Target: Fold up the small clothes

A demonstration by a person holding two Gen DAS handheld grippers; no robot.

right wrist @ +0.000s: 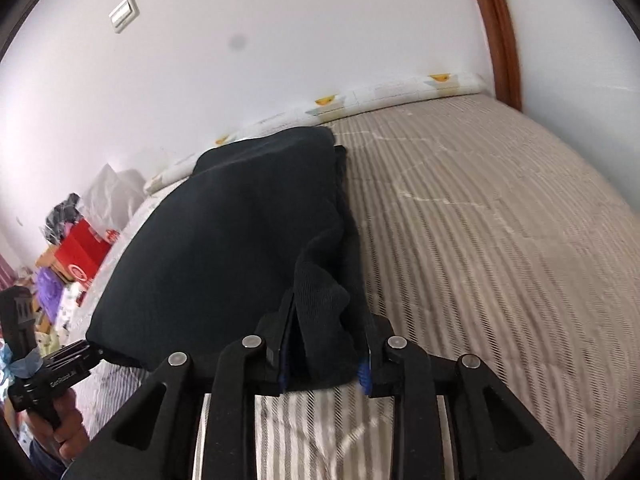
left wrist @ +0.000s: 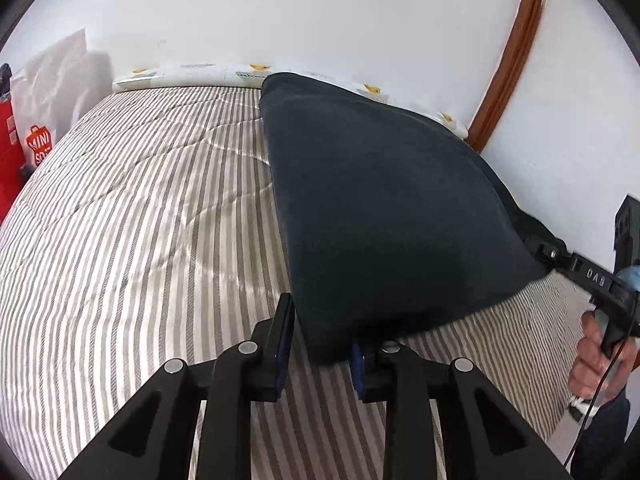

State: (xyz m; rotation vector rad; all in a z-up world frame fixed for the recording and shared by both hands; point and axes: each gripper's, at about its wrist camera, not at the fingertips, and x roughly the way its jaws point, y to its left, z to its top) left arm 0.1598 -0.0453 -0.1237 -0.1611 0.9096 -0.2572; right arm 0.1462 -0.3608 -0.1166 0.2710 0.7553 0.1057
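A dark navy garment (left wrist: 384, 208) is stretched above the striped bed, held up at its near edge. My left gripper (left wrist: 320, 344) has its jaws around the garment's near corner, with a gap showing between the left pad and the cloth. My right gripper (right wrist: 324, 356) has a bunched corner of the same garment (right wrist: 224, 232) between its jaws. The right gripper also shows in the left wrist view (left wrist: 536, 240) at the garment's right corner. The left gripper shows in the right wrist view (right wrist: 86, 350) at the left corner.
The striped quilt (left wrist: 132, 220) covers the bed. A white patterned pillow (left wrist: 192, 74) lies along the wall. A white shopping bag (left wrist: 40, 120) and red box (right wrist: 80, 256) stand beside the bed. A wooden door frame (left wrist: 516, 48) is at right.
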